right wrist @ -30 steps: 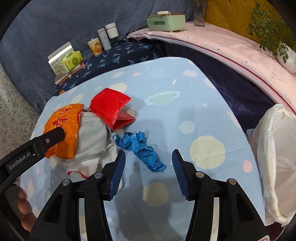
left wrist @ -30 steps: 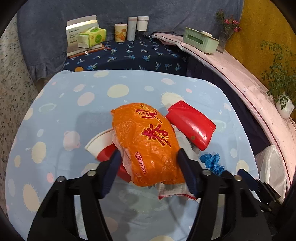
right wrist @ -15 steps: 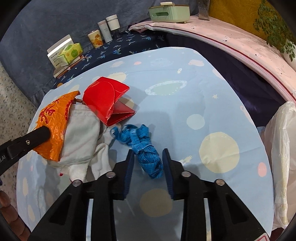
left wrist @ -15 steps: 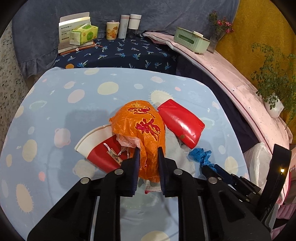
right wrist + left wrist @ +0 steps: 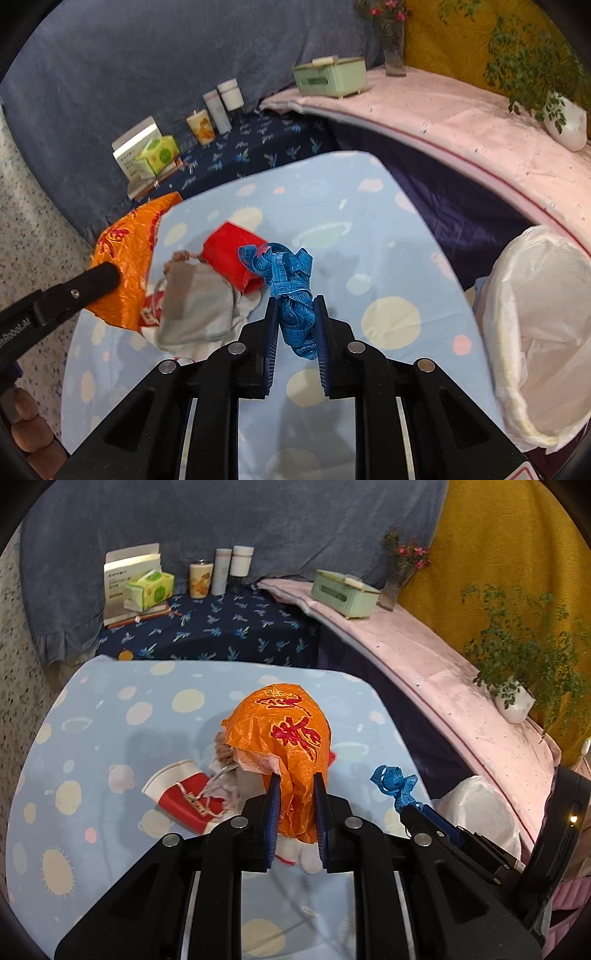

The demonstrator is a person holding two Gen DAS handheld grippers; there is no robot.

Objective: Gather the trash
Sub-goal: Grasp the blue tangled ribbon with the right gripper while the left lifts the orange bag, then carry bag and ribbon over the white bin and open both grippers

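My left gripper (image 5: 294, 786) is shut on an orange plastic bag (image 5: 286, 734) with red characters and holds it lifted above the light-blue spotted table (image 5: 110, 716). My right gripper (image 5: 294, 314) is shut on a crumpled blue measuring tape (image 5: 286, 277) and holds it above the table; the tape also shows in the left wrist view (image 5: 395, 782). A red-and-white paper cup (image 5: 177, 794), a grey-white cloth (image 5: 195, 299) and a red packet (image 5: 232, 258) lie on the table. A white-lined trash bin (image 5: 535, 325) stands at the table's right edge.
A dark blue side table holds a tissue pack (image 5: 147, 590), a box, a can and two bottles (image 5: 231, 568). A pink shelf on the right carries a green box (image 5: 343, 590), a flower vase and a potted plant (image 5: 513, 672).
Both grippers closed, the left on the orange bag and the right on the blue tape, and both have lifted their items off the table.
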